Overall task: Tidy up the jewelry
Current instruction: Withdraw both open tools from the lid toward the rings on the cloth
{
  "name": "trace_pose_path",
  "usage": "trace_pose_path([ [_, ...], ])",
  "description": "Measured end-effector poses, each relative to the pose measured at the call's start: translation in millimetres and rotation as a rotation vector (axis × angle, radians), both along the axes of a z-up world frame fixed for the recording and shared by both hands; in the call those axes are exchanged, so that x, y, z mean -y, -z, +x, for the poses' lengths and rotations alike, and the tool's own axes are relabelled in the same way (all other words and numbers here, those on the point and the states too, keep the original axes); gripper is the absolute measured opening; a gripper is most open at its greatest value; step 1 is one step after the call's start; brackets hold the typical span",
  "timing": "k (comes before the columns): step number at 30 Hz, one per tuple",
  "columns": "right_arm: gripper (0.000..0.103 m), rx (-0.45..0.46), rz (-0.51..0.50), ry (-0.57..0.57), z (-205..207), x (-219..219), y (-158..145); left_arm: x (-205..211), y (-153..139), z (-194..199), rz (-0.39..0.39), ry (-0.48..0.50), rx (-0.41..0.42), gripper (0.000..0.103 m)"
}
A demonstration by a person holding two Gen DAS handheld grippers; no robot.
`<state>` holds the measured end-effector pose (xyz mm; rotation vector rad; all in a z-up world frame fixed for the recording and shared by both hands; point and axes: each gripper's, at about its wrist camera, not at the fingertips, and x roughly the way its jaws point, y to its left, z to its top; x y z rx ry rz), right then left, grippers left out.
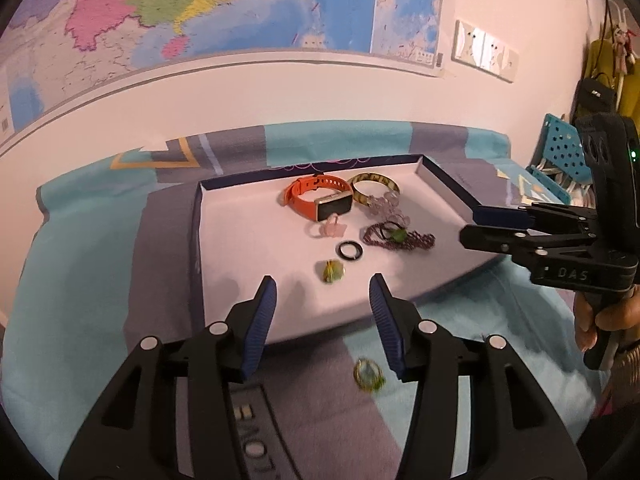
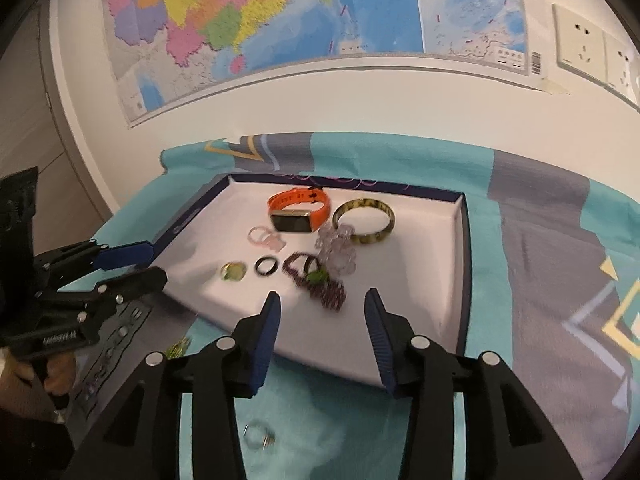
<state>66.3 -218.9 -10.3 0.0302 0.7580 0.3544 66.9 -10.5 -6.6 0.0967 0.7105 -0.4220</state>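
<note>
A white tray with a dark blue rim (image 1: 448,184) (image 2: 464,260) lies on a teal and grey cloth. In it are an orange watch (image 1: 320,200) (image 2: 298,210), a mottled bangle (image 2: 364,220), clear beads (image 2: 336,252), a purple bead chain with a green stone (image 1: 400,236) (image 2: 320,284), a black ring (image 1: 351,250), a pink ring (image 2: 266,240) and a green-gold piece (image 1: 330,272). My left gripper (image 1: 322,300) (image 2: 156,264) is open at the tray's near edge, with a green-gold ring (image 1: 368,374) on the cloth below it. My right gripper (image 2: 320,308) (image 1: 472,226) is open and empty above a silver ring (image 2: 258,438).
A dark flat box with lettering (image 1: 252,420) lies on the cloth under the left gripper. A wall with a map (image 1: 240,8) and sockets (image 2: 580,40) stands close behind the tray. A blue perforated basket (image 1: 560,152) sits at the far right. A hand (image 1: 608,320) holds the right gripper's handle.
</note>
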Motion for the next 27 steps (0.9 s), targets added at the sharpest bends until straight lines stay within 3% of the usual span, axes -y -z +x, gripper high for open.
trace_pose_path([
  [12, 0.047, -0.064, -0.054, -0.048, -53.5, -11.4, 26.2, -3.2, 19.3, -44.1, 0.046, 0.055, -0.007, 0.052],
  [27, 0.047, -0.095, -0.101, -0.091, -68.2, -33.9, 42.2, 15.0, 37.1, -45.4, 0.065, 0.084, -0.079, 0.056],
])
